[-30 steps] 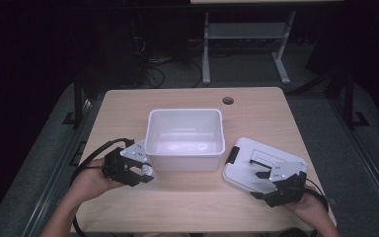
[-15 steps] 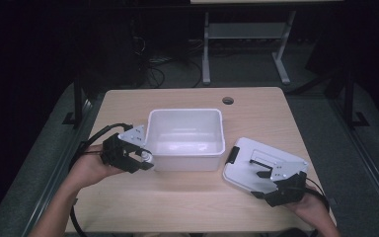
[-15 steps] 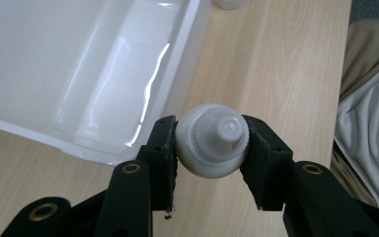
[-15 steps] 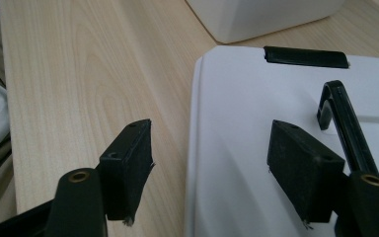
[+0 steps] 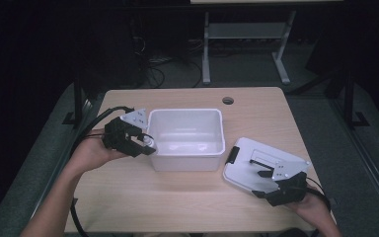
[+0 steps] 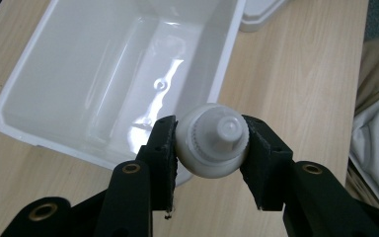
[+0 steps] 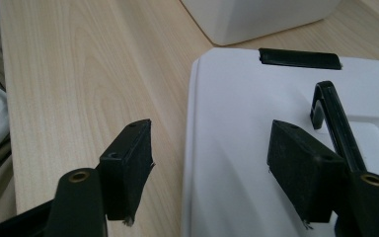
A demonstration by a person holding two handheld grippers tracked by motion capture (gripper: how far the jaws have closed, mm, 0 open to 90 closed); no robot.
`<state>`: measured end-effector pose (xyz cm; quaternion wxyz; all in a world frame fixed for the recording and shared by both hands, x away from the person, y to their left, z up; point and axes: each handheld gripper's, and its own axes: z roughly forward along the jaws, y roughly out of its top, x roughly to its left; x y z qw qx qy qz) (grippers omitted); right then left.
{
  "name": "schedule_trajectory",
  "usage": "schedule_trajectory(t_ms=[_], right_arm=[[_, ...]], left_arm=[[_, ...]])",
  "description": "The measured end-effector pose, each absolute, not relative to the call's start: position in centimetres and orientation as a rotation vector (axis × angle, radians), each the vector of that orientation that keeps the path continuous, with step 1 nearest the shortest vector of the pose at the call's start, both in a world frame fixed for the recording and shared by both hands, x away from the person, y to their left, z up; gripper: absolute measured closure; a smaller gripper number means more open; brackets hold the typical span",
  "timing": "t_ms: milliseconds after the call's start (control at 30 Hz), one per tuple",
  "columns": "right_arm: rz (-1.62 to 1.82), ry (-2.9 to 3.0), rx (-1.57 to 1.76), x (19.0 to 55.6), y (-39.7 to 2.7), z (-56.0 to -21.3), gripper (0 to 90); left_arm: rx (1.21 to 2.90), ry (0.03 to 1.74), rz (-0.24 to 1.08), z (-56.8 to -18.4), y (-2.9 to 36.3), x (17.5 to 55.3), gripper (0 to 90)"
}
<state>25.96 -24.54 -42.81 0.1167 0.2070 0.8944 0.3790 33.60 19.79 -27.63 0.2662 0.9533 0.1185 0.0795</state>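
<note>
A: Left gripper (image 6: 211,148)?
B: Pinching white capped bottle (image 6: 211,139) above white bin's (image 5: 186,114) left rim; judged next: release inside.
A: Right gripper (image 7: 217,173)?
B: Spread, over lid (image 5: 256,165) right of bin.

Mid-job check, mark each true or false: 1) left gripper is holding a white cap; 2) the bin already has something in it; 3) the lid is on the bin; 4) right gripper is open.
1) True: the left gripper is shut on a white cap near the bin's rim.
2) False: the white bin looks empty.
3) False: the lid lies flat on the table, right of the bin.
4) True: the right gripper is open, its jaws straddling the lid's edge.
</note>
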Motion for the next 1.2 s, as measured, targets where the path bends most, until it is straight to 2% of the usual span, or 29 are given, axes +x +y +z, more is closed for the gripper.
schedule_trajectory(t_ms=[500, 1200], right_arm=[[1.12, 2.616, 0.595, 26.0, -24.6, -42.7, 33.0], [1.119, 2.61, 0.612, 26.1, -24.9, -42.9, 32.8]], left_arm=[[2.611, 0.366, 0.208, -28.2, 19.6, 35.8, 59.2], [2.637, 0.437, 0.161, -31.2, 19.7, 37.3, 59.2]])
